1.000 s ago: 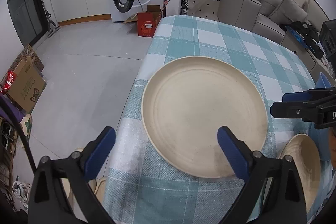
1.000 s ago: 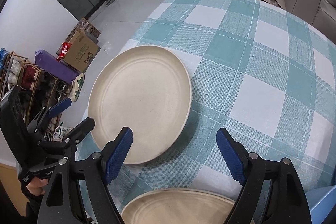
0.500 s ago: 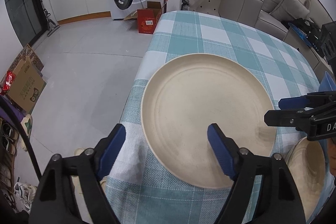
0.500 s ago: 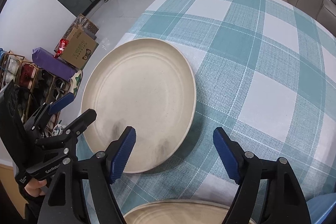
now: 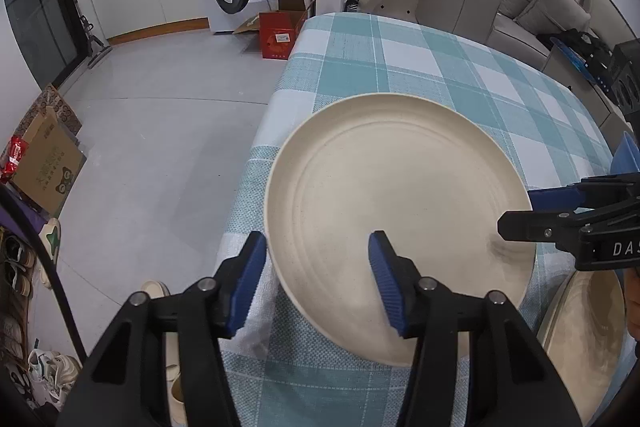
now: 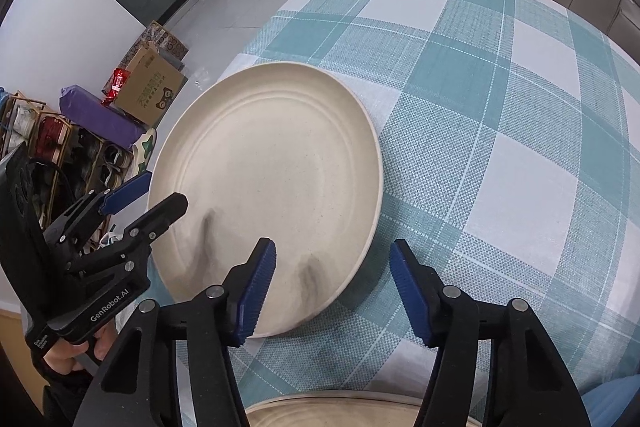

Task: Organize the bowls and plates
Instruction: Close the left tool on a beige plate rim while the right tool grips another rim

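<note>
Meanwhile, two hand-held grippers close in on one large cream plate (image 5: 396,227) lying flat on the checked tablecloth (image 5: 420,67) at the table's near corner. The left gripper (image 5: 318,281) straddles the plate's near-left rim: one blue finger (image 5: 248,283) sits outside the edge, over the cloth, and the other finger (image 5: 386,281) sits inside, over the plate's floor. Its jaws have just been closing and now stand at a middling gap, with the rim between them, yet the pads do not press on it.

From the right wrist view, the right gripper (image 6: 334,289) straddles the same plate's near-right rim, its inner finger (image 6: 252,291) over the plate and its outer finger (image 6: 412,291) over the cloth. Its jaws have also just been closing, with the rim between them and no grip made.

Both tools point steeply downward, and the plate stretches forward and away from the fingertips of each. The plate is round, so it offers no long axis; what counts is that its rim runs crosswise through both gaps. Neither hand looks plainly nearer, each standing at its own side of the edge.

A second plate (image 5: 580,327) lies just behind the fingers, beside the right gripper, likely the stacking partner. The coming move probably calls for the pads to meet the rim before any lift.
</note>
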### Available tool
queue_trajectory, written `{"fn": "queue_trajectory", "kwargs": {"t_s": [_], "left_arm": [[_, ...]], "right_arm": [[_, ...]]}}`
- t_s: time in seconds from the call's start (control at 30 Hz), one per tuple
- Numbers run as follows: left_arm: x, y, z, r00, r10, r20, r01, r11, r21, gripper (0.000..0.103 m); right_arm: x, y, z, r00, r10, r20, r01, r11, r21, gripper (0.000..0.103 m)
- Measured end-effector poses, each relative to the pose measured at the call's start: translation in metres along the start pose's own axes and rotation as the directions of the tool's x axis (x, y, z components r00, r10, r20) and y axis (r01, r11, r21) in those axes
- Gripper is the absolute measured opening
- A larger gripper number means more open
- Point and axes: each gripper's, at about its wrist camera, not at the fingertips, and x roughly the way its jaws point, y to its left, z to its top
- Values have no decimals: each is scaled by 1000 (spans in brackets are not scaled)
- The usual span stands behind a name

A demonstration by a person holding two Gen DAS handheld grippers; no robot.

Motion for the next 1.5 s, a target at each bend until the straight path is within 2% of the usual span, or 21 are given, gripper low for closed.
{"fn": "queue_trajectory", "kwargs": {"t_s": [0.3,0.47,0.63,0.93,1.5], "left_arm": [[2,3,0,1000,15,-1,-15,1000,8,41],[1,5,0,1000,29,2,-29,1000,10,33],[1,2,-1,999,44,3,-44,999,21,32],[-1,-1,-2,999,41,9,-41,999,25,29],[-19,-7,-7,998,28,55,-30,999,37,29]], "right_arm": [[2,9,-3,1000,-12,2,12,999,-39,48],[2,14,-6,999,-53,10,53,996,-74,44],[1,13,-7,997,-79,14,80,993,-88,36],[-4,12,-11,995,-92,26,94,991,-97,35],[-19,13,-23,990,-117,73,125,984,-124,34]]}}
